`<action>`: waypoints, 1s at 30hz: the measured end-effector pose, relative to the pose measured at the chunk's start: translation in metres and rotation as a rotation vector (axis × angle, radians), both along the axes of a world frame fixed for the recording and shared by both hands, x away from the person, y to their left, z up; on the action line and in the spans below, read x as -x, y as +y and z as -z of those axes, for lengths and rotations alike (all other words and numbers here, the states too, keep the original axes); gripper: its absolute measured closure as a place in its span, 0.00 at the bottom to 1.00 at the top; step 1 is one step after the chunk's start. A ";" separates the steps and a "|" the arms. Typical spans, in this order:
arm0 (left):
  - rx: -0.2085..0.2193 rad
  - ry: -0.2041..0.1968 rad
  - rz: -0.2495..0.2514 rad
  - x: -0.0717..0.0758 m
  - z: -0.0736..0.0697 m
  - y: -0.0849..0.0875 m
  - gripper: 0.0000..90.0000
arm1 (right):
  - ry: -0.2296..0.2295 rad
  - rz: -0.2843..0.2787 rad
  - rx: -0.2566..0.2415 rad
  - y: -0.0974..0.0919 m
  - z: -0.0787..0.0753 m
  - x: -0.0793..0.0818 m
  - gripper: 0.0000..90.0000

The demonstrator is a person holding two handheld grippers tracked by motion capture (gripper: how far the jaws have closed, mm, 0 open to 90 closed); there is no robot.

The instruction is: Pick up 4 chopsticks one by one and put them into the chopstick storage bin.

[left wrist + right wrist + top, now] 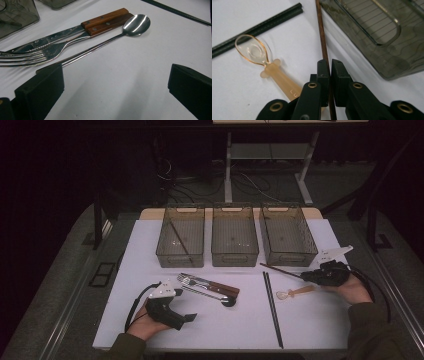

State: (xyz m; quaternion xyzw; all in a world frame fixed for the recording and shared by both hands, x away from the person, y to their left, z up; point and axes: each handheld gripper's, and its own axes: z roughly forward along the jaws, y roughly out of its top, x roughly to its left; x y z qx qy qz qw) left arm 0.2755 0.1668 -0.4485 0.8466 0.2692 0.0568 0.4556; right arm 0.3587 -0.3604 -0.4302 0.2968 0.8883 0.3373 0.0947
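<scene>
On the left of the counter the left gripper rests with its jaws wide and nothing between them, pointing toward the fork, knife and steel spoon; any sideways sweep from there could scatter that tight cluster. The pair of black chopsticks lies apart in the middle, just beside the clear plastic spoon. At the right, the right gripper is pinched narrow on a thin brown chopstick, near one end, just beside the right-hand bin. With so off-centre a hold, the stick would probably pivot or slip when lifted, its long free end could catch the bin wall, and the gripper sits over the plastic spoon's handle, which may get dragged along.
</scene>
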 end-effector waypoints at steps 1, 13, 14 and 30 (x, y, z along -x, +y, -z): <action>0.000 -0.002 0.001 0.000 0.000 0.000 0.00 | 0.000 0.000 -0.004 0.000 -0.001 0.000 0.95; -0.001 -0.001 0.001 0.000 0.000 0.000 0.00 | -0.017 -0.002 -0.107 -0.005 -0.014 0.005 0.95; -0.001 -0.001 0.000 0.000 0.000 0.000 0.00 | -0.020 -0.004 -0.113 -0.005 -0.014 0.005 0.95; 0.001 -0.004 -0.003 0.001 -0.001 0.000 0.00 | -0.030 -0.029 -0.178 -0.001 -0.029 0.013 0.95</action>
